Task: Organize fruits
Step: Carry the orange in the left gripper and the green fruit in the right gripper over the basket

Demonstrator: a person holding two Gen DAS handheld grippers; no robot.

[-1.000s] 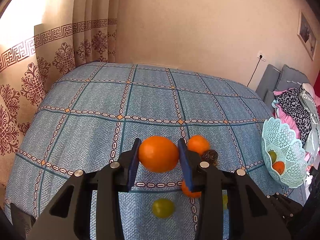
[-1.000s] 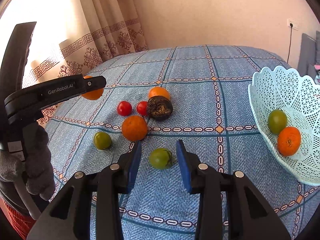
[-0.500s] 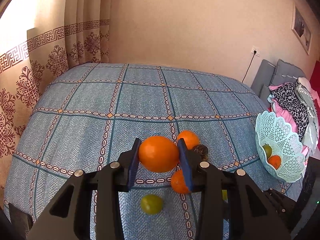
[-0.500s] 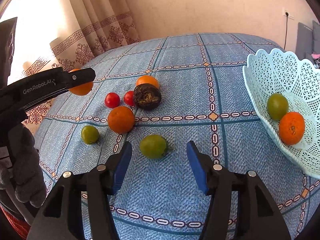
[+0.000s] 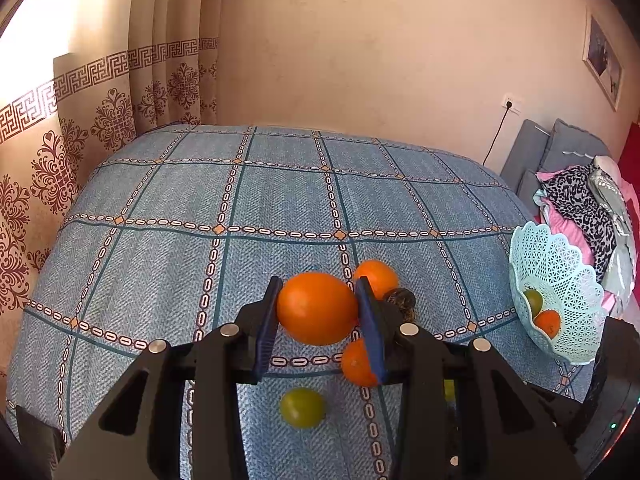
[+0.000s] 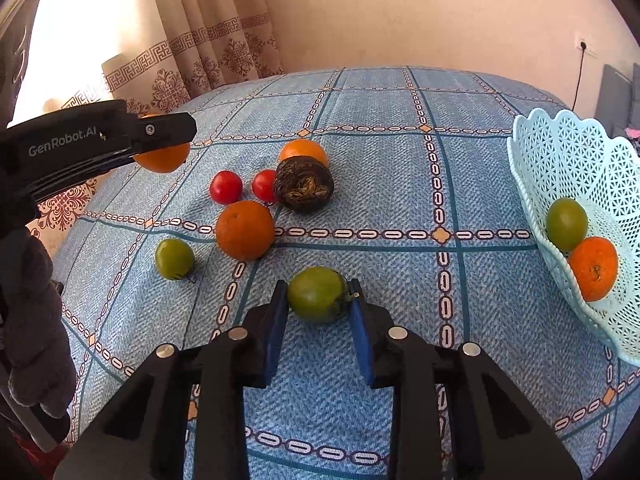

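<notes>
Fruits lie scattered on the bed [image 6: 400,128], on its blue checked cover; the job reads as barely begun.

- Basket [image 6: 576,148], pale lattice plastic, sits at the bed's right edge. It holds two pieces only: one green fruit in basket [image 6: 566,224] and one orange in basket [image 6: 593,268], touching each other.
- Held orange [image 5: 317,308]: clamped between the blue pads of the left tongs [image 5: 318,312], lifted clear of the cover, well apart from the basket. Slightly oval; long axis runs across the pads, side to side. Stem end not visible.
- Loose orange [image 6: 245,229] on the cover, mid-cluster. Round, no clear axis.
- Far orange [image 6: 303,151], just behind and touching the dark wrinkled fruit [image 6: 304,185], which looks spoiled or dried; kind cannot be told.
- Green fruit at the tongs [image 6: 318,299]: the right tongs [image 6: 319,300] bracket it, pads at or very near its sides, fruit apparently resting on the cover. Contact on the right pad seems likely; a firm clamp cannot be told. Squat, long axis side to side, stem stub pointing right toward the pad.
- Small green fruit [image 6: 174,258], alone at the left, stem trailing to the lower right.
- Two red tomatoes [image 6: 226,187], side by side, near the dark fruit.

Judgement: two stowed, two in hand or nearly, six left on the bed.
</notes>
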